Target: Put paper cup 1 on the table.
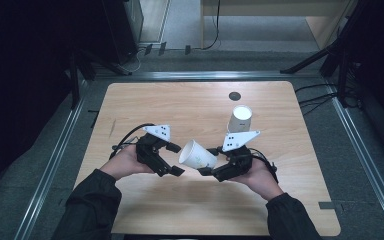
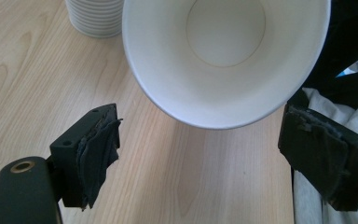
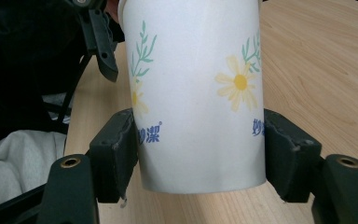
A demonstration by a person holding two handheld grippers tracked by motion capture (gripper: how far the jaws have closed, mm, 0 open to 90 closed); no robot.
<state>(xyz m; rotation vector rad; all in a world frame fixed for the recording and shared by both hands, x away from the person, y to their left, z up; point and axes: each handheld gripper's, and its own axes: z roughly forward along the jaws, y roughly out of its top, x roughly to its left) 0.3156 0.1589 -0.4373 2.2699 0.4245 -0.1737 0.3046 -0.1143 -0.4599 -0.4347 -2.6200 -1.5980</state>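
A white paper cup [image 1: 196, 155] printed with yellow flowers lies on its side above the table, held near its base by my right gripper [image 1: 208, 161], whose pads press both sides of the cup [image 3: 196, 93]. Its open mouth [image 2: 223, 56] faces my left gripper [image 1: 176, 159]. The left gripper [image 2: 200, 140] stands open just short of the rim, with nothing between its jaws. Part of the left gripper [image 3: 100, 42] shows behind the cup in the right gripper view.
A stack of white paper cups [image 1: 240, 118] stands upright at the back right of the wooden table [image 1: 145, 105], and its foot [image 2: 95, 16] shows beyond the held cup. A round dark hole [image 1: 235, 95] sits near the far edge.
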